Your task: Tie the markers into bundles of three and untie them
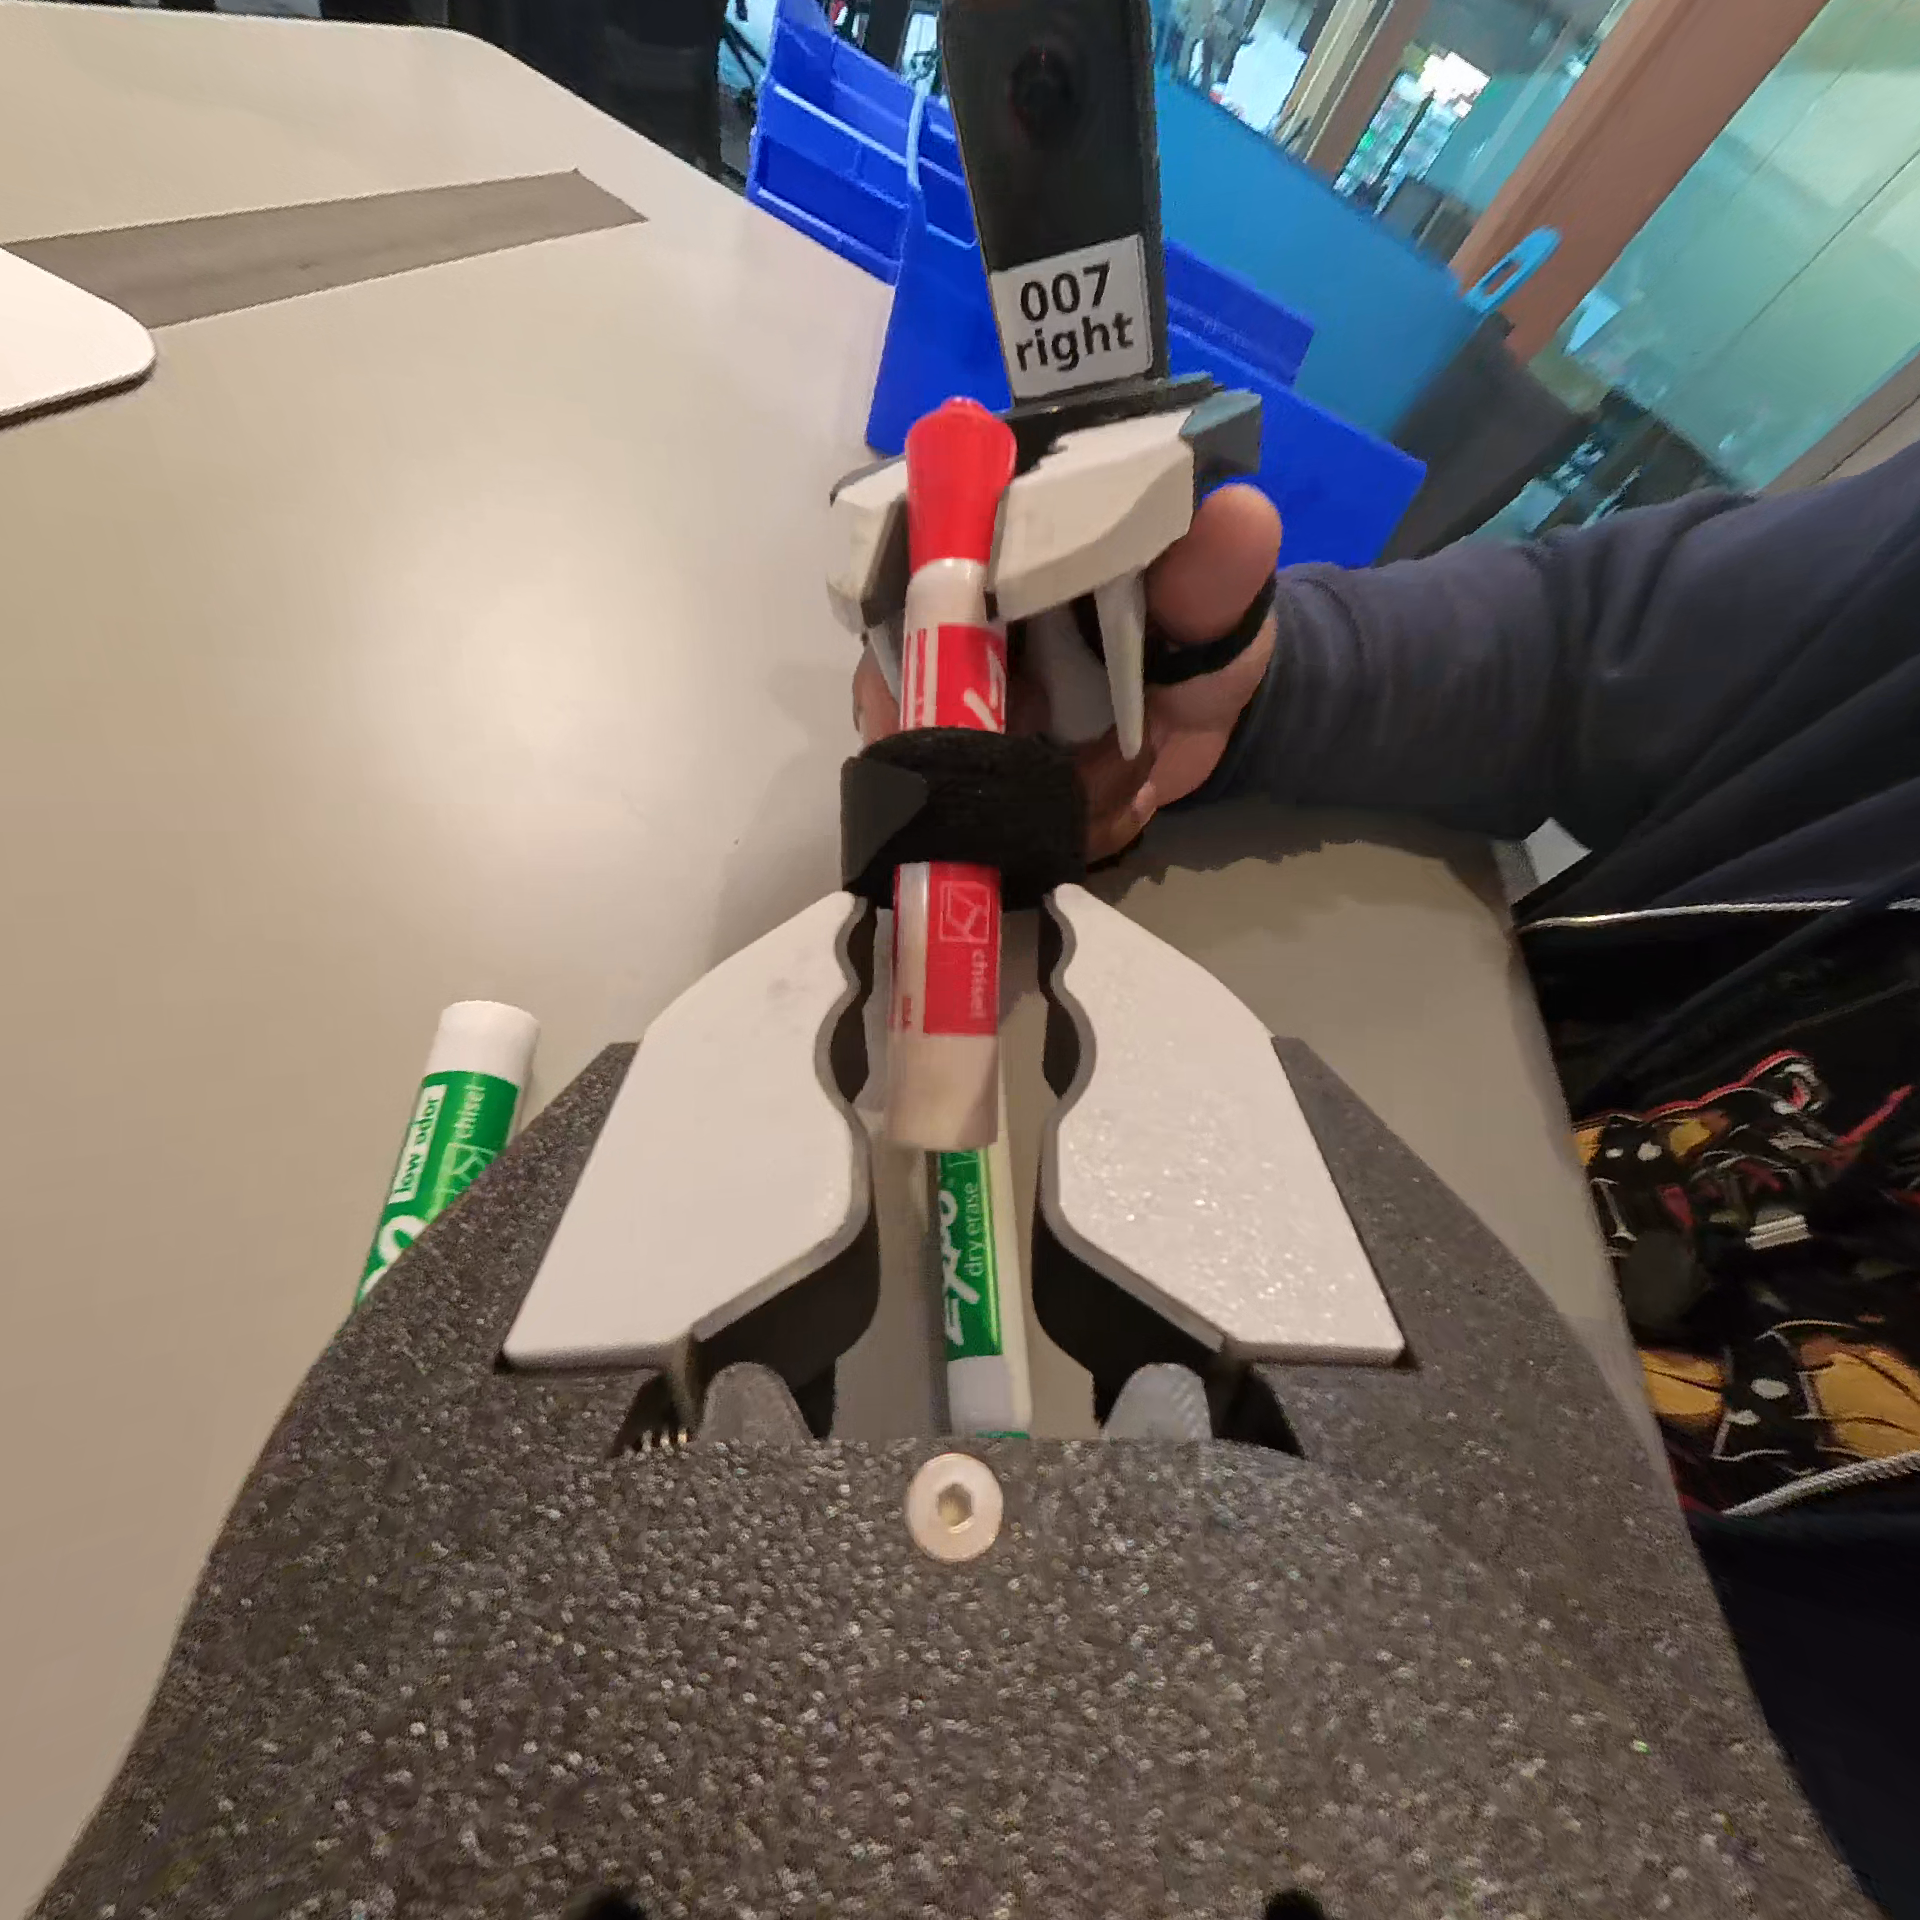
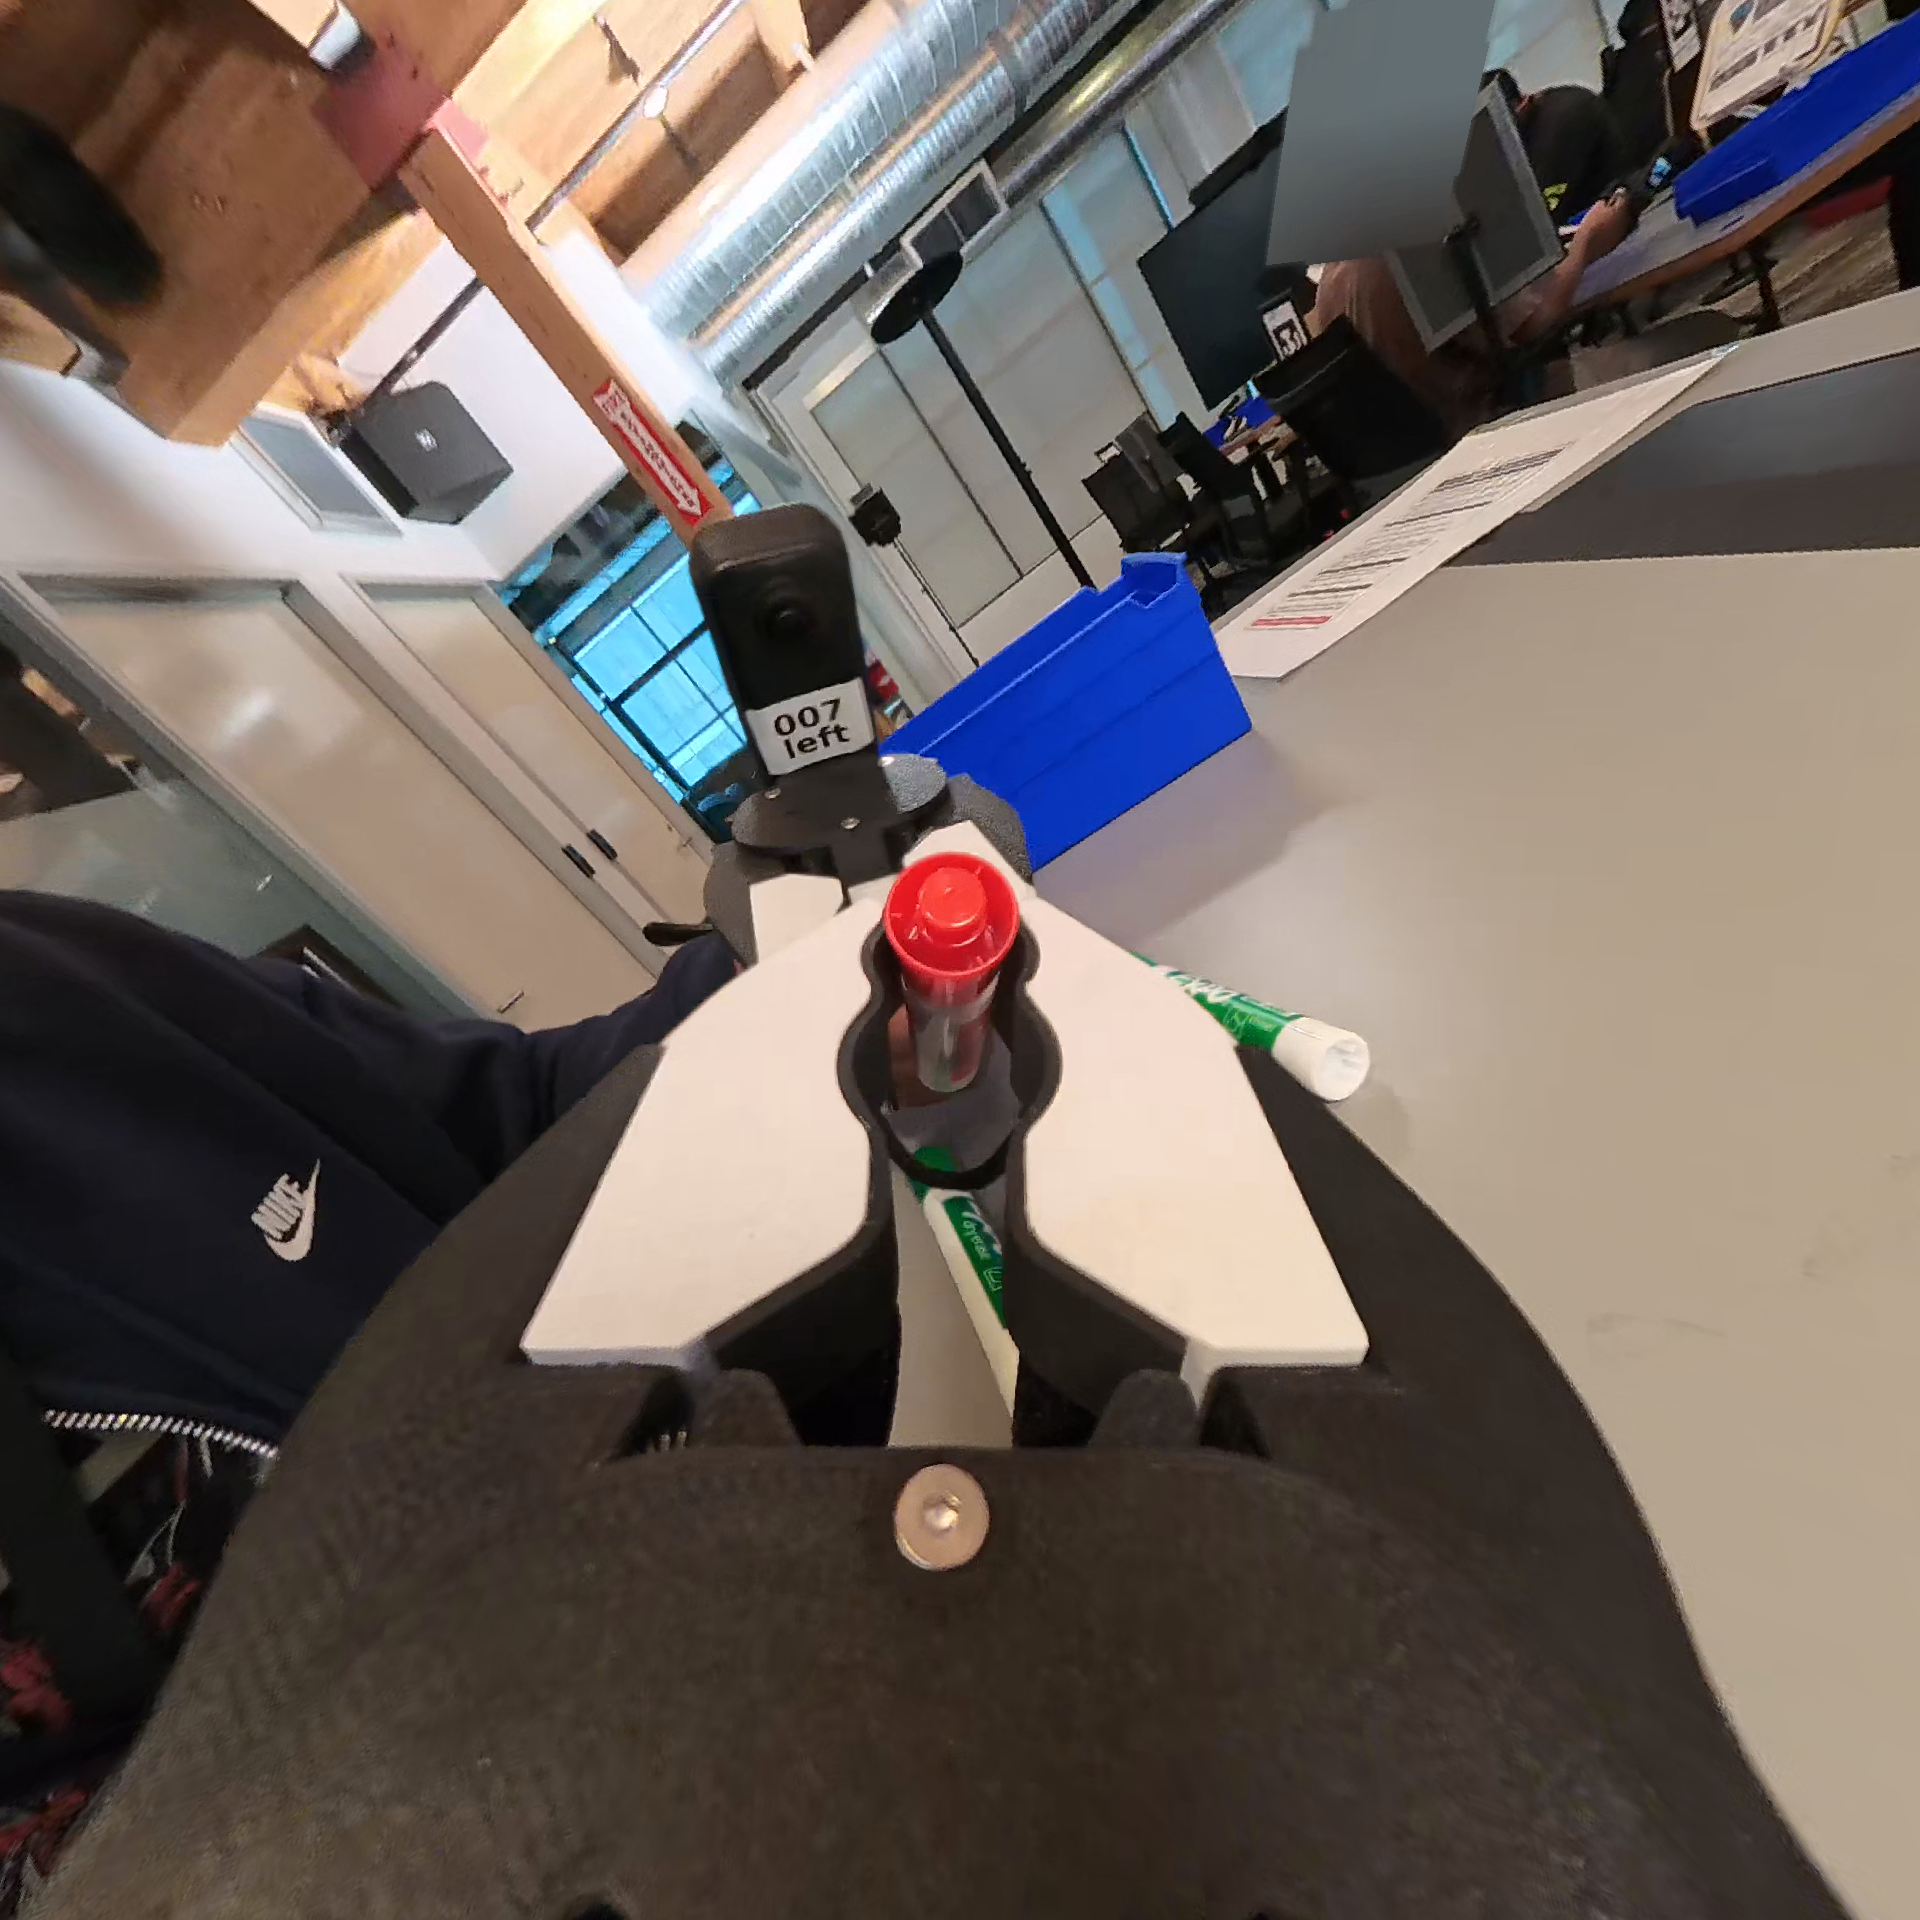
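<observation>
A red marker (image 1: 951,727) stands tilted above the grey table (image 1: 416,675). My right gripper (image 1: 951,540) is shut on its red cap end; in the right wrist view the cap (image 2: 948,925) sits in the notch of my right gripper (image 2: 948,935). A black strap loop (image 1: 961,821) hangs loosely around the marker's middle. My left gripper (image 1: 956,909) has its fingertips closed on the lower part of that loop. One green marker (image 1: 447,1153) lies on the table to the left. Another green marker (image 1: 971,1278) lies under the left fingers. Both show in the right wrist view (image 2: 1247,1013), (image 2: 971,1247).
Blue bins (image 1: 1299,416) stand at the table's far edge, and one also shows in the right wrist view (image 2: 1091,717). A printed sheet (image 2: 1455,509) lies farther back. A person's hand (image 1: 1195,675) and dark sleeve (image 1: 1558,644) hold the right gripper. A white board corner (image 1: 52,343) lies far left. Tip to tip, the grippers are about 5 centimeters apart. About 8 centimeters separates my left fingertips from the green marker (image 1: 971,1278).
</observation>
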Available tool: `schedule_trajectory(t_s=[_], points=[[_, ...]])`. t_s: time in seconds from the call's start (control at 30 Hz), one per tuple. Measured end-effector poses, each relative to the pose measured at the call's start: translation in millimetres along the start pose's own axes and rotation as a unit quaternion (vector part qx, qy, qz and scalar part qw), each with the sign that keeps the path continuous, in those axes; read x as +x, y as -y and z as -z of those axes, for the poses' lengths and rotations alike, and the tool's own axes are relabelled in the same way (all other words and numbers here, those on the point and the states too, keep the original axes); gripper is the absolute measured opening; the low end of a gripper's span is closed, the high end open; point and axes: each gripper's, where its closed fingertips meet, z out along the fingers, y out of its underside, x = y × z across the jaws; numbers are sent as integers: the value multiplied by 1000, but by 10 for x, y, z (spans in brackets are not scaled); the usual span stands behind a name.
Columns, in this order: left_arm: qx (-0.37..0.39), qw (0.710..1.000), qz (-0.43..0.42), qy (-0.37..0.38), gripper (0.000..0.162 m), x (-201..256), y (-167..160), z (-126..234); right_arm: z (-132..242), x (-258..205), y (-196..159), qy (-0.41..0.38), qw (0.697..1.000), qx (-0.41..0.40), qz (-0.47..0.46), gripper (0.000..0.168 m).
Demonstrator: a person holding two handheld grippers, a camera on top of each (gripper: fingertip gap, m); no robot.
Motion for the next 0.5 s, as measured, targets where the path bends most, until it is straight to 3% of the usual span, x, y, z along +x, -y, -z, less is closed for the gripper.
schedule_trajectory(t_s=[0.13, 0.5], points=[[-9, 1000, -8, 12, 20, -30, -30, -13, -1, 23, 1, -3, 1000, 8, -9, 18], [-12, 1000, -27, 9, 19, -15, -47, -32, -35, -7, -31, -16, 999, -11, 26, 19]])
